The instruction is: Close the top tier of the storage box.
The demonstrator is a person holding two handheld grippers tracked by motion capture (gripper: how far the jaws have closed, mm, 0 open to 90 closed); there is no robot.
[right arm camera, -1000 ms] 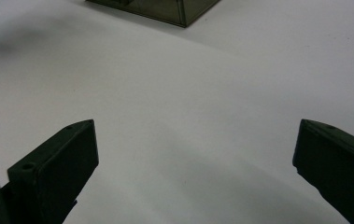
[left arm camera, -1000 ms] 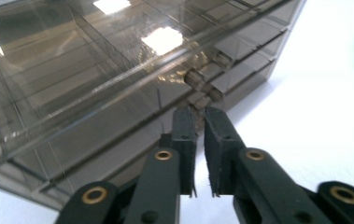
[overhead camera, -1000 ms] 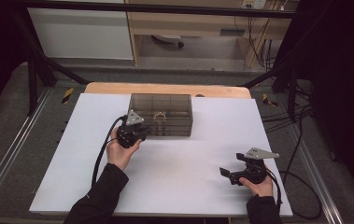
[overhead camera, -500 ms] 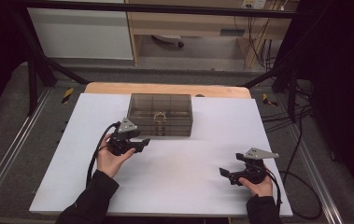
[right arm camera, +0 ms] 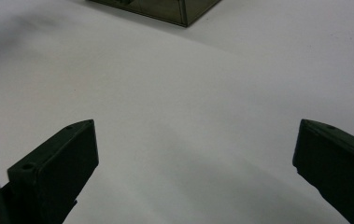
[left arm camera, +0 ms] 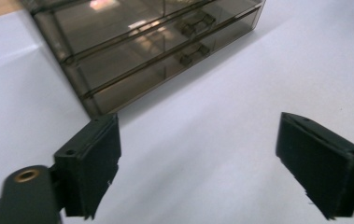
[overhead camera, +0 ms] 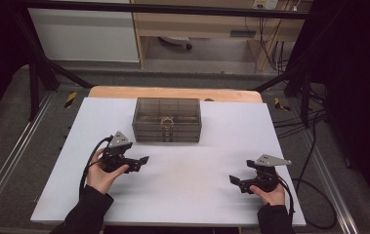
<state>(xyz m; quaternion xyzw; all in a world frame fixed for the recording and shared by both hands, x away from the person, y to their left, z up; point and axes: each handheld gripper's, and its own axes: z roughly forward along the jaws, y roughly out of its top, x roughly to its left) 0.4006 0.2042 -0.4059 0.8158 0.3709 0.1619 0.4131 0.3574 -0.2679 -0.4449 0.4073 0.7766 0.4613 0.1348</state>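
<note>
1. Where the high view looks down, a white table top [overhead camera: 182, 190] fills the middle of the frame, with a strip of bare wood [overhead camera: 173, 92] along its far edge.
2. A smoky see-through drawer box [overhead camera: 167, 120] sits upper centre on the white surface, its fronts facing the lower edge; a small gold ring-shaped item [overhead camera: 166, 121] lies on top, too small to identify.
3. In the left gripper view the drawer box [left arm camera: 137, 46] lies upper left, its drawer handles [left arm camera: 194, 25] visible, and the jaws are well clear of it.
4. The left gripper [overhead camera: 141, 163] sits lower left of centre, just below the box's left corner; its jaws have just been opening and stand spread with nothing between them.
5. The right gripper [overhead camera: 235, 181] rests lower right, well apart from the box, jaws spread wide over bare white surface.
</note>
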